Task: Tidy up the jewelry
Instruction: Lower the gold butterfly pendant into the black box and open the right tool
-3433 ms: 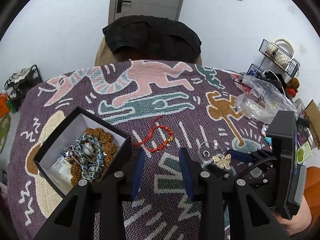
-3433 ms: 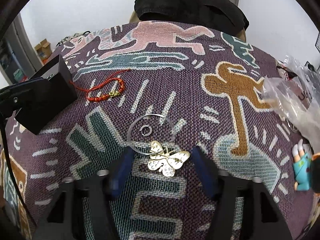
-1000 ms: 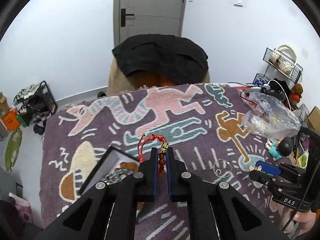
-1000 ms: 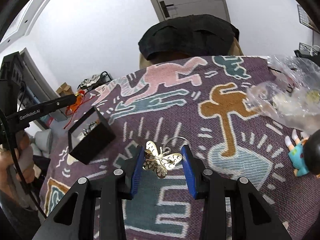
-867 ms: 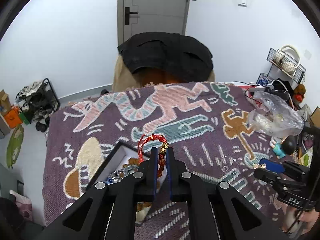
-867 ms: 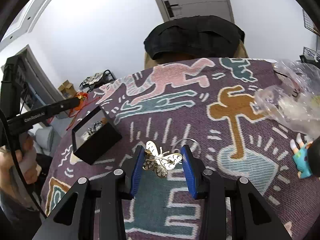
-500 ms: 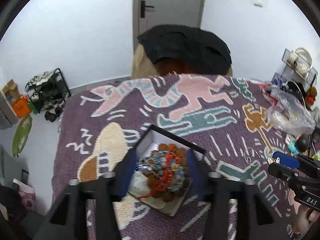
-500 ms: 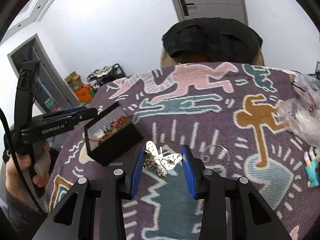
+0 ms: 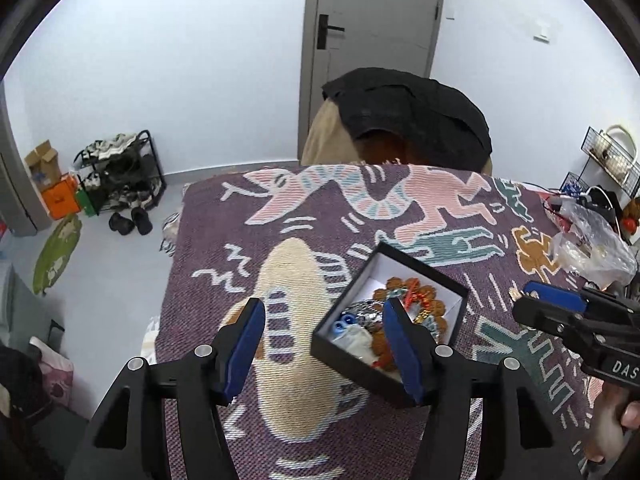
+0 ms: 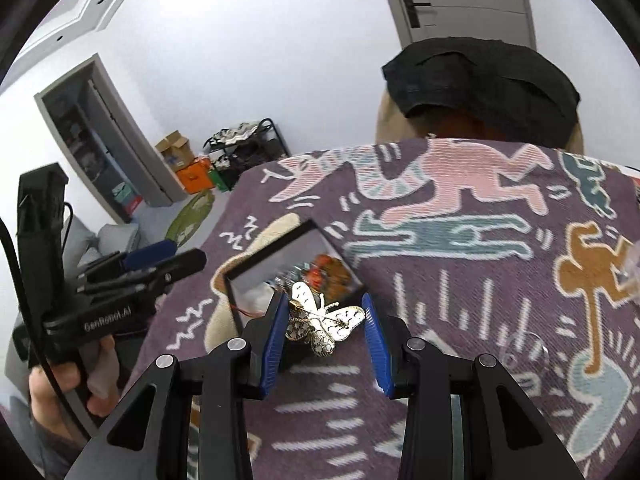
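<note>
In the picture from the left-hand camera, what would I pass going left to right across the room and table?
Shoe rack → left gripper → black jewelry box → right gripper → clear plastic bag.

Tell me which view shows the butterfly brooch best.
The right wrist view: the gold butterfly brooch sits centred, close and sharp, in the right claw. In the left wrist view, only that claw's side shows at the right edge, and the brooch cannot be made out.
</note>
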The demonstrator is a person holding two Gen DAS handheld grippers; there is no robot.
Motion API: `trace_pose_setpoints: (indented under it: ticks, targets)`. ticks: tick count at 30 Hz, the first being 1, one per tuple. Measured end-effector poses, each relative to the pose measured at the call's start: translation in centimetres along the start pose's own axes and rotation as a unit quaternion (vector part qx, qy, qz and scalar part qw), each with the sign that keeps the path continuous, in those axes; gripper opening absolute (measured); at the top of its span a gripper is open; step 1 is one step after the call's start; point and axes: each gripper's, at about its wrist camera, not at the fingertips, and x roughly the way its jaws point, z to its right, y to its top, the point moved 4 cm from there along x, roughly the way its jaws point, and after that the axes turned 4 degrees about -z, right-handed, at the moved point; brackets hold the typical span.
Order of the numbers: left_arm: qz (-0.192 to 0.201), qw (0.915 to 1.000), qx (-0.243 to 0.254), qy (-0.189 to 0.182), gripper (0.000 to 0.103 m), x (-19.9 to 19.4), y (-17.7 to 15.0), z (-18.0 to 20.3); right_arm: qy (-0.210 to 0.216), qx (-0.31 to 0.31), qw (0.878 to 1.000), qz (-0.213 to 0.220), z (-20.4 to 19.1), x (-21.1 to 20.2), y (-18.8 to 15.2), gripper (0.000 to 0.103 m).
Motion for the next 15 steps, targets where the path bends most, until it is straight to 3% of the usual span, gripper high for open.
trace_pose_setpoints:
  ticks: [12,14,15]
  targets:
    - [-0.001,1.0,-0.007,0.001,0.063,-0.3,-0.1,-1.2,0.024,-0.011,1.0,-0.017,-3.8,3.3,2.5,0.039]
    - [0.0,1.0,-0.005,-0.001,0.065,-0.3,-0.1,-1.1,0.024,-0.011,0.999,-0.022,-3.8,3.5,2.6,0.046]
    - [0.001,1.0,-0.004,-0.002,0.069,-0.4,-0.1,-1.0,0.024,-0.007,0.999,-0.023,-3.5,3.4,2.5,0.062]
